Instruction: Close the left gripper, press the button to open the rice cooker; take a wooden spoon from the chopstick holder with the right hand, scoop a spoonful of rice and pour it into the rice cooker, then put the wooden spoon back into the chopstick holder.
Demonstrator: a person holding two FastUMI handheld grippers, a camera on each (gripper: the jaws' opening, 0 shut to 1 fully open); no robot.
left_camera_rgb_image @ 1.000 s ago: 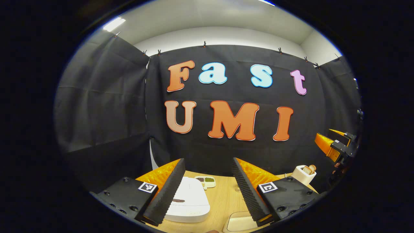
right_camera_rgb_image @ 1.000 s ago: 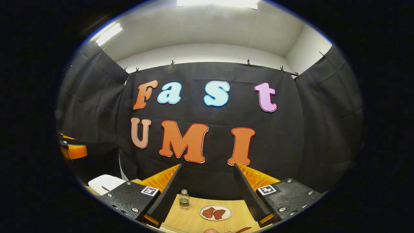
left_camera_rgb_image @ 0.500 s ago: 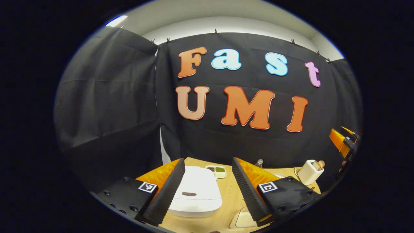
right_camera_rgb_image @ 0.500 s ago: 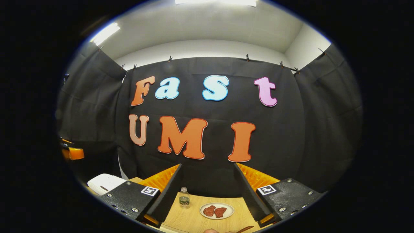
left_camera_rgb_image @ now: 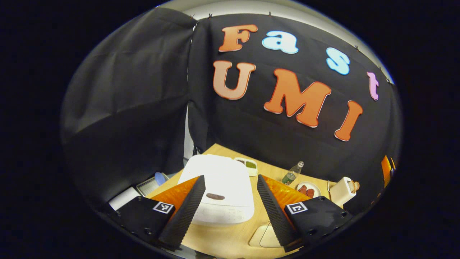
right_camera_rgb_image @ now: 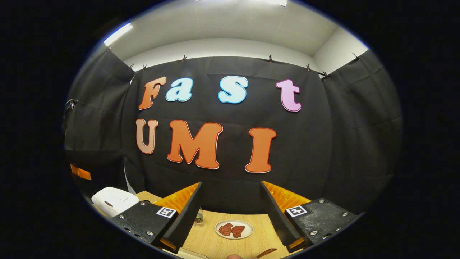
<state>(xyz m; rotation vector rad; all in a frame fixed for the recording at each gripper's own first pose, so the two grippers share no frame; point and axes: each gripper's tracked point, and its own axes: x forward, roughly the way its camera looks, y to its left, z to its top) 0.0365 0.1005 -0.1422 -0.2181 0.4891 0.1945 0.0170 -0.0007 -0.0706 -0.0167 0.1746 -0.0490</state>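
Rice cooker [left_camera_rgb_image: 220,185] sits shut in the lower centre of the left gripper view, framed between the spread fingers of the left gripper [left_camera_rgb_image: 230,212].

The cooker looks heavy and rigid with a smooth lid, so it should stay put under a push; the dark oval button [left_camera_rgb_image: 215,196] on its lid is likely the spot to press, once the jaws, now wide apart, are brought together. Beyond it on the table [left_camera_rgb_image: 230,237] stand a small dish [left_camera_rgb_image: 246,165], a bottle [left_camera_rgb_image: 291,174], a plate [left_camera_rgb_image: 308,189] and a holder [left_camera_rgb_image: 343,190] at right, none blocking the lid. In the right gripper view the right gripper [right_camera_rgb_image: 230,216], also open and empty, hovers above the plate [right_camera_rgb_image: 233,229]; a spoon handle [right_camera_rgb_image: 266,252] pokes in at the bottom edge.
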